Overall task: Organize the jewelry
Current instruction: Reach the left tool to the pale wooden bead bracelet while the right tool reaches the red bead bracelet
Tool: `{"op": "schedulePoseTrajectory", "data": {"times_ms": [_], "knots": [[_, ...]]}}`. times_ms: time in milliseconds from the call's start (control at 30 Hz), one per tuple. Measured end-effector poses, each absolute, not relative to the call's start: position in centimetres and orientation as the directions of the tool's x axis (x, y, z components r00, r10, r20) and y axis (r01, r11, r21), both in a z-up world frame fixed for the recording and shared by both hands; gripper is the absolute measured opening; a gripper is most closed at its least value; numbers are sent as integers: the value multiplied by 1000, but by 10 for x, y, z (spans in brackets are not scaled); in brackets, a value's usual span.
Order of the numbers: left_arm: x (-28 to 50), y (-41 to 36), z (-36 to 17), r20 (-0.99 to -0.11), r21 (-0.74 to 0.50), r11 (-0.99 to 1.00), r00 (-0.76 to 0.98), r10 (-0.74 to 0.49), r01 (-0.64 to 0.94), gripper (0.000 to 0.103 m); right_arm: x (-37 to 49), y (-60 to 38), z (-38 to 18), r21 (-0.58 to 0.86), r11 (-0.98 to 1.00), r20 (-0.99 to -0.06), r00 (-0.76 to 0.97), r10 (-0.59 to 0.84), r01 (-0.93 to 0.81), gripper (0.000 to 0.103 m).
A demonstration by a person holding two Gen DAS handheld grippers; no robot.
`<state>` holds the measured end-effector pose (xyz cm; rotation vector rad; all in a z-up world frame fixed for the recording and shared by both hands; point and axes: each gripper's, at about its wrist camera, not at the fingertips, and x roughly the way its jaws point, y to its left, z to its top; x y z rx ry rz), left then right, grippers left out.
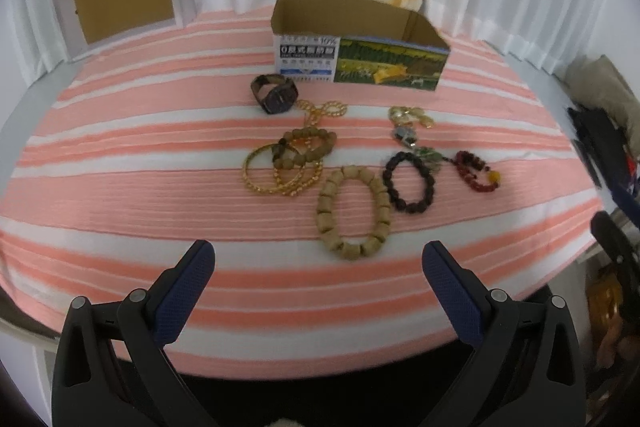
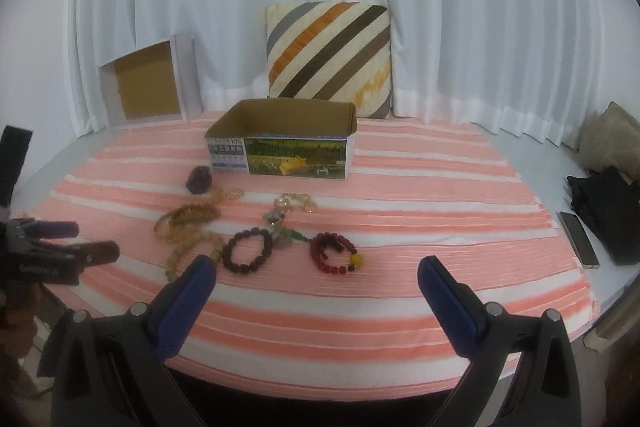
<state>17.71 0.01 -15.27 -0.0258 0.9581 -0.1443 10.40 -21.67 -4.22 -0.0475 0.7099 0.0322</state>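
On the striped cloth [image 1: 120,163] lie the bracelets: a tan bead one [image 1: 353,211], a dark one [image 1: 408,183] and a red one [image 2: 335,253], near the watch [image 1: 276,93] and before the cardboard box [image 2: 288,139] (its top is open). Left hand-held gripper [image 1: 318,263] and right hand-held gripper [image 2: 316,277] both hang spread wide, grasping nothing.

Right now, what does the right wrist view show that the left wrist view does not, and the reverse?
Only the right wrist view shows the flat dark phone on the grey surface beside the striped cloth, and the other gripper from outside. Only the left wrist view shows clearly the dark square wristwatch and the thin gold bangles. Both show the open printed cardboard box, the diagonally striped cushion, the black bead bracelet, the red bead bracelet and their own open blue-padded fingers.
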Motion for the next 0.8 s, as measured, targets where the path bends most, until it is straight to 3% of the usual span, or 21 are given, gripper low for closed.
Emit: {"op": "schedulePoseTrajectory", "data": {"times_ms": [300,433,600,800], "knots": [[214,0,-197,-848,-51,996,523,-80,69,101,154,-255,-96,27,998,-748,661,53,-50,102],[221,0,-212,-865,-33,998,498,-59,61,93,177,-273,-119,73,997,-791,606,79,-34,98],[223,-5,-222,-871,-6,998,490,-37,65,90,201,-282,-141,105,994,-831,547,99,-20,67],[229,-16,-231,-881,26,997,474,-10,70,78,230,-278,-162,83,997,-853,517,75,-8,43]]}}
